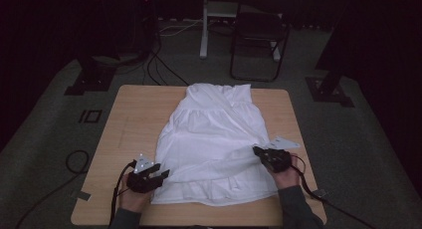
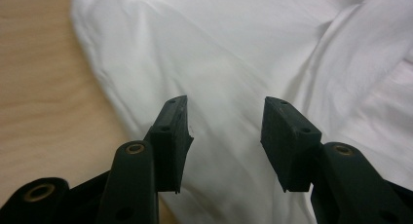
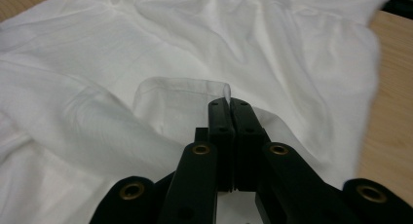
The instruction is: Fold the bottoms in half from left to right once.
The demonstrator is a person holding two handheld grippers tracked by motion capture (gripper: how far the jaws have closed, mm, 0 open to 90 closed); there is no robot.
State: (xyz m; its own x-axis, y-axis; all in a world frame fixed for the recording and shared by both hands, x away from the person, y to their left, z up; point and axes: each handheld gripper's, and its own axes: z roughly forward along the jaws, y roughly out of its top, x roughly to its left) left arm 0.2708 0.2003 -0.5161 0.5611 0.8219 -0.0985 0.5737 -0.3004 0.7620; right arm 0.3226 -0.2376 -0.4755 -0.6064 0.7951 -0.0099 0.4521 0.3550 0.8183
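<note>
A white garment [image 1: 211, 134] lies spread flat on the wooden table [image 1: 134, 109], its hem toward the near edge. My left gripper [image 1: 161, 170] hovers at the garment's near left edge, jaws open, with the cloth [image 2: 234, 48] below them and nothing between the pads [image 2: 173, 131]. At the garment's right side my right gripper [image 1: 256, 150] is shut. In the right gripper view the gripper [image 3: 229, 103] pinches a thin lifted fold of the white cloth [image 3: 195, 39], like a sleeve cuff, and a sliver of fabric sticks out above the tips.
Bare wood [image 2: 39, 87] shows left of the garment, and more bare wood [image 3: 389, 87] beyond its far edge in the right gripper view. Past the table stand a dark chair [image 1: 259, 35], a white post [image 1: 204, 30], two stand bases [image 1: 89, 79] and floor cables [image 1: 164, 64].
</note>
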